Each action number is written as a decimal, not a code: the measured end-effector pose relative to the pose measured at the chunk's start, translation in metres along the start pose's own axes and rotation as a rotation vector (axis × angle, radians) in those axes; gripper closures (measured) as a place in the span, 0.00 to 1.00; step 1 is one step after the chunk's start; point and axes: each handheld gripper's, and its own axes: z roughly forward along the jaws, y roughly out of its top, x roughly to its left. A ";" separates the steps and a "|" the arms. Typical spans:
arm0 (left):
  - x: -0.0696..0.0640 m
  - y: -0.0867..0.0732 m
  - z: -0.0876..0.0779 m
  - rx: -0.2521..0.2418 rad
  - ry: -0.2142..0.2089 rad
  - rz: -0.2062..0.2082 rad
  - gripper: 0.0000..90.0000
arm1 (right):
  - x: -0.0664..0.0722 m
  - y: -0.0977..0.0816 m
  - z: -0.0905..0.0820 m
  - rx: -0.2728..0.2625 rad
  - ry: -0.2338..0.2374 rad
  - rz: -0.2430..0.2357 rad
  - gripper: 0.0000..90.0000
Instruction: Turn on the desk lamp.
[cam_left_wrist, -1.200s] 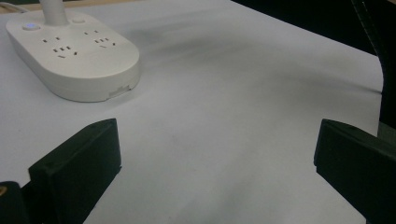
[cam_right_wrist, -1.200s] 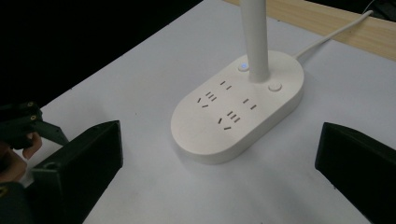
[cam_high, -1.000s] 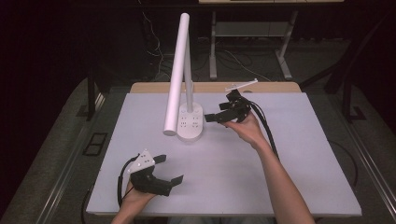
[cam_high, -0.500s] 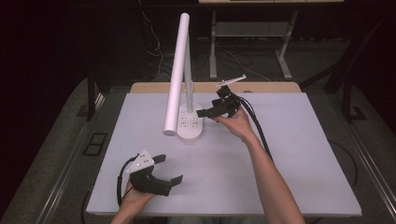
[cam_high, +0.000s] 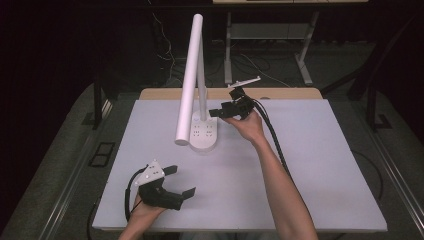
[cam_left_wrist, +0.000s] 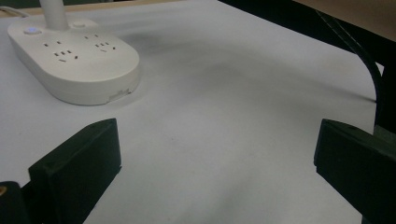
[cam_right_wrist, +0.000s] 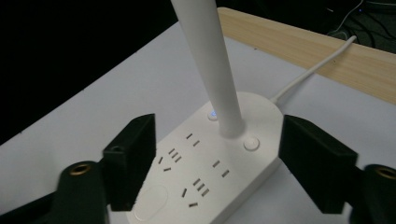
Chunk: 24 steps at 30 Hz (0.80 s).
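Observation:
A white desk lamp stands at the back middle of the white table. Its oval base carries several sockets and buttons, and a long tube head leans forward from the thin stem. My right gripper reaches in from the right, low over the base beside the stem. Its jaws have just been closing; in the right gripper view they straddle the base and stem without touching, so the right gripper is open. My left gripper rests open at the front left, holding nothing.
The lamp's white cord runs back over the wooden table edge. The right gripper's black cable trails along the forearm. In the left gripper view the lamp base lies ahead to the left.
My right gripper has moved left toward the lamp stem and its jaws have narrowed. The left gripper has stayed where it was.

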 end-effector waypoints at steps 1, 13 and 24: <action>-0.001 0.000 0.000 0.000 -0.002 -0.003 0.00 | -0.001 0.001 0.001 -0.007 0.003 0.005 0.36; -0.001 0.000 0.002 -0.001 -0.008 -0.002 0.00 | -0.017 -0.002 0.020 0.000 0.011 0.070 0.58; -0.001 0.000 0.002 0.000 -0.008 0.000 0.00 | -0.029 -0.008 0.033 -0.014 0.011 0.137 0.69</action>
